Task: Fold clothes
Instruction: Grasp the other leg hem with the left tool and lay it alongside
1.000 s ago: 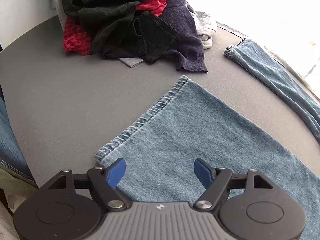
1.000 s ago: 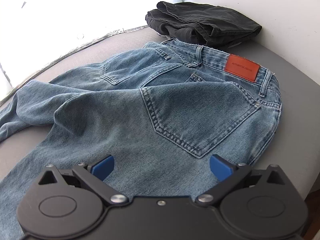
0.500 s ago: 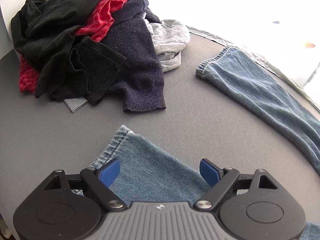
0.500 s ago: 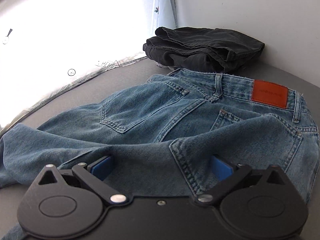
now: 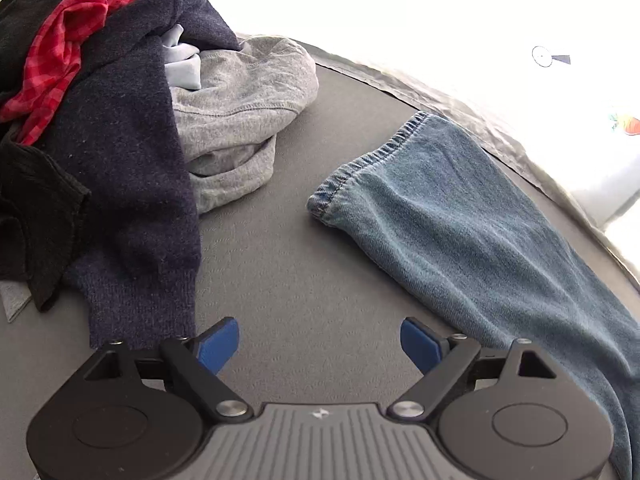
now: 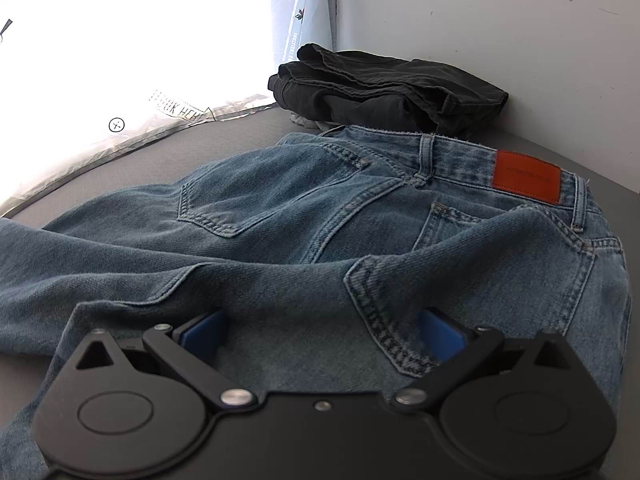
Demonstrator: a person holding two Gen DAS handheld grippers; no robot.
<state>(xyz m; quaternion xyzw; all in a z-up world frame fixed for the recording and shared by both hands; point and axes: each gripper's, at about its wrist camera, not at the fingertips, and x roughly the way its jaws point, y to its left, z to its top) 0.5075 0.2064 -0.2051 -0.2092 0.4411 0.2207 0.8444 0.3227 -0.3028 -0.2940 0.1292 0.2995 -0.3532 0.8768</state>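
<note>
Blue jeans lie on the grey table. In the left wrist view one leg (image 5: 472, 232) runs from its hem at centre to the lower right. My left gripper (image 5: 320, 340) is open and empty over bare table, left of that leg. In the right wrist view the seat of the jeans (image 6: 320, 220), with back pockets and an orange patch (image 6: 526, 176), fills the middle. My right gripper (image 6: 320, 336) is open, its blue pads (image 6: 200, 336) pressed into a raised fold of denim that hides the tips.
A pile of unfolded clothes sits at the left: a navy sweater (image 5: 132, 160), a red checked cloth (image 5: 64, 52), a grey sweatshirt (image 5: 240, 120). Folded black trousers (image 6: 384, 84) lie against the white wall behind the jeans. The table's far edge meets bright plastic sheeting (image 6: 120, 60).
My left gripper has moved off the near jeans leg and forward toward the far leg and the pile. My right gripper has lowered and pushed into the seat, bunching up a fold.
</note>
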